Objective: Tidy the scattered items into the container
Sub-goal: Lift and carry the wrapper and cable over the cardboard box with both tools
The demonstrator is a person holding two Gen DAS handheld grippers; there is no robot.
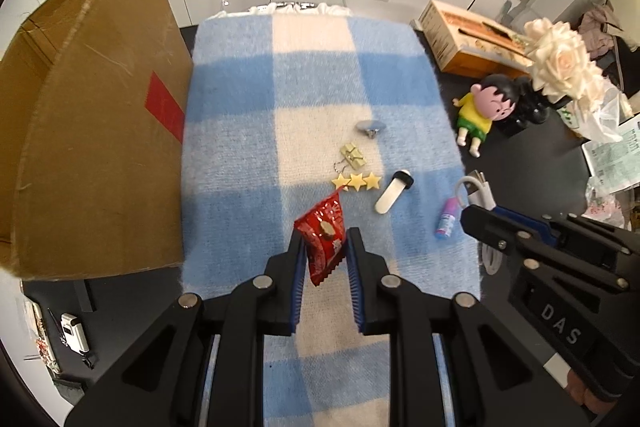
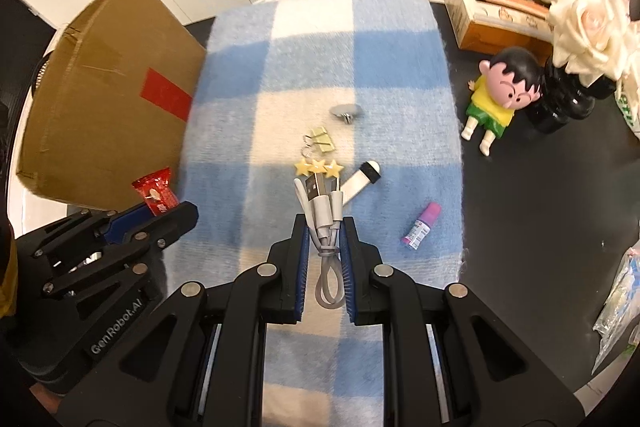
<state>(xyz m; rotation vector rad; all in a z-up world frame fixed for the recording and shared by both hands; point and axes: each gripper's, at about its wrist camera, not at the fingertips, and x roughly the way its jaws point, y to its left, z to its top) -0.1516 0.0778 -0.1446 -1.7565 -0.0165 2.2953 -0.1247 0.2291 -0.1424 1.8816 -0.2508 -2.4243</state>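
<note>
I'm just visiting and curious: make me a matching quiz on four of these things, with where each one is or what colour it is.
Things:
1. red snack packet
2. white cable
3. doll
4. small bottle

Descriptions:
A. lies on the checked blanket, pink cap
B. pinched in the right gripper
C. on the dark table, yellow shirt
D. pinched in the left gripper

Pairs: 1-D, 2-B, 3-C, 4-A

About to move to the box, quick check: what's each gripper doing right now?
Left gripper: closed on the red snack packet.
Right gripper: closed on the coiled white USB cable.
</note>
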